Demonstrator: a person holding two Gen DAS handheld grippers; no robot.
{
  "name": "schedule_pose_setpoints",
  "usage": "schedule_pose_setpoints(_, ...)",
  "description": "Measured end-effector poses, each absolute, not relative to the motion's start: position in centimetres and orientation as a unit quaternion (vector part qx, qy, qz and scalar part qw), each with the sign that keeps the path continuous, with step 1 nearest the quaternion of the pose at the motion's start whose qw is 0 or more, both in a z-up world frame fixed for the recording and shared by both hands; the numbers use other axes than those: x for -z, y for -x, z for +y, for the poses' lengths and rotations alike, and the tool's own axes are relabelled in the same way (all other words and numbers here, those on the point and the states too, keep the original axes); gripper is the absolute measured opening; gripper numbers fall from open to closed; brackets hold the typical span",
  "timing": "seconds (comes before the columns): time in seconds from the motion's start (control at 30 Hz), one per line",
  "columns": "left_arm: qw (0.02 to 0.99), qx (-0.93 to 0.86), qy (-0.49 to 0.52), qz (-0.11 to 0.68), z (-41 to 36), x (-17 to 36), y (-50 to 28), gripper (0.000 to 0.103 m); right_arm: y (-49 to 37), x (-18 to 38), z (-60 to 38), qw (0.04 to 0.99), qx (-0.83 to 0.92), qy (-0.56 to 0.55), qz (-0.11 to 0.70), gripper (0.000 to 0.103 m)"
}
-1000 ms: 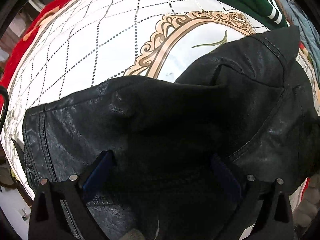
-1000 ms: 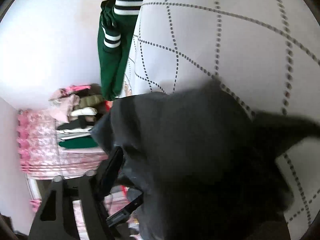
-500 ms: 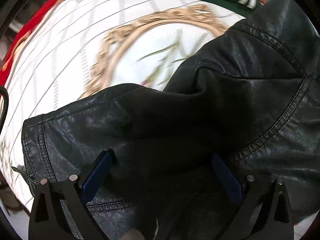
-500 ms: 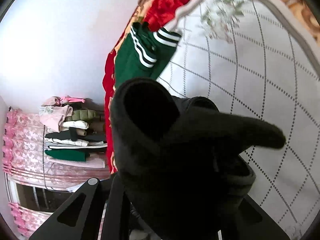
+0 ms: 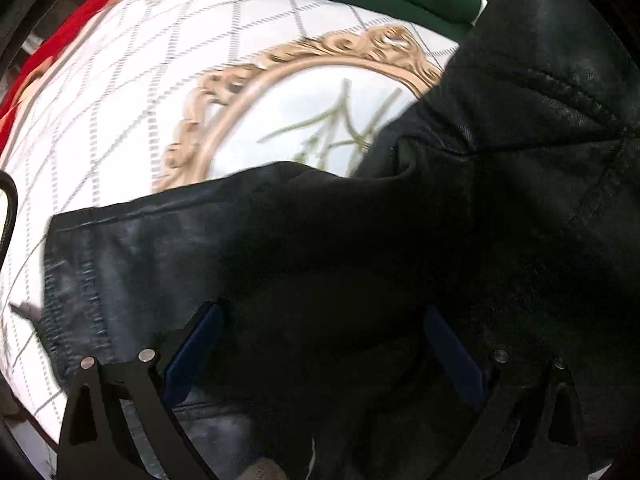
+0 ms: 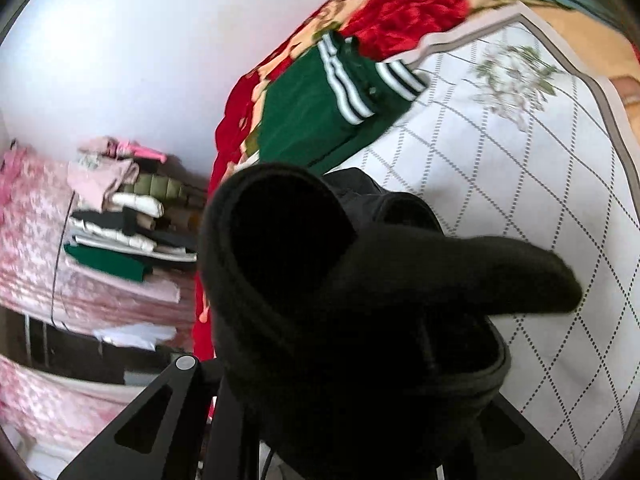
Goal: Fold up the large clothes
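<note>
Mid-fold: my right claw [image 6: 360, 380] clamps the jacket [image 5: 360, 260]; left claw [image 5: 320, 344] apart. Next, lay it flat on the bed [image 5: 132, 92].

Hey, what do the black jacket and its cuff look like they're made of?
Black jacket: looks like leather or faux leather, going by its glossy, grained surface with stitched seams; which one is unclear. Cuff: looks like soft matte knit or fleece, fuzzy and without shine.

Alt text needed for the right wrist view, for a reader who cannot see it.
A black jacket bunched over the right tongs fills the foreground, one cuff opening facing the camera. Behind lie a white diamond-patterned bedspread, a folded green striped garment and a stack of folded clothes by the wall.
</note>
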State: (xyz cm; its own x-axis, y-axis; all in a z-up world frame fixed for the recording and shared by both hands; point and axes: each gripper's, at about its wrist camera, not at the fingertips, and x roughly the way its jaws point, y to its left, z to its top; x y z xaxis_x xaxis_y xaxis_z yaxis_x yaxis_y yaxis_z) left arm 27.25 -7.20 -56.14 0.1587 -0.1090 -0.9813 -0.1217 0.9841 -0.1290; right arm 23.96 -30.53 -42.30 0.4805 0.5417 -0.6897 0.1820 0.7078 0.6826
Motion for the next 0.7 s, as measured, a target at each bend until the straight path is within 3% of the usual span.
schedule_pose_setpoints(0.3, 0.764, -0.134, 0.189, 0.602, 7.6, 48.6, -19.5, 0.103, -24.0, 41.7, -19.0, 0.74, -0.219, -0.339, 0.538, 0.017)
schedule_pose_setpoints(0.5, 0.749, -0.251, 0.198, 0.58, 15.0, 45.1, -12.3, 0.103, -21.9, 47.9, -6.0, 0.668, -0.289, -0.282, 0.626, 0.018)
schedule_pose_setpoints(0.6, 0.743, -0.297, 0.211, 0.561, 18.4, 43.4, -6.8, 0.103, -20.3, 52.7, -0.9, 0.616, -0.296, -0.231, 0.692, 0.027)
schedule_pose_setpoints(0.63, 0.743, -0.308, 0.213, 0.555, 19.5, 43.8, -6.7, 0.103, -19.5, 54.3, 0.7, 0.588, -0.3, -0.206, 0.722, 0.036)
schedule_pose_setpoints(0.67, 0.744, -0.317, 0.217, 0.547, 19.9, 43.0, -6.3, 0.103, -18.8, 54.9, 1.5, 0.566, -0.312, -0.203, 0.736, 0.054)
schedule_pose_setpoints(0.7, 0.746, -0.319, 0.222, 0.541, 20.1, 42.5, -5.7, 0.103, -18.2, 55.0, 2.0, 0.553, -0.322, -0.199, 0.742, 0.057)
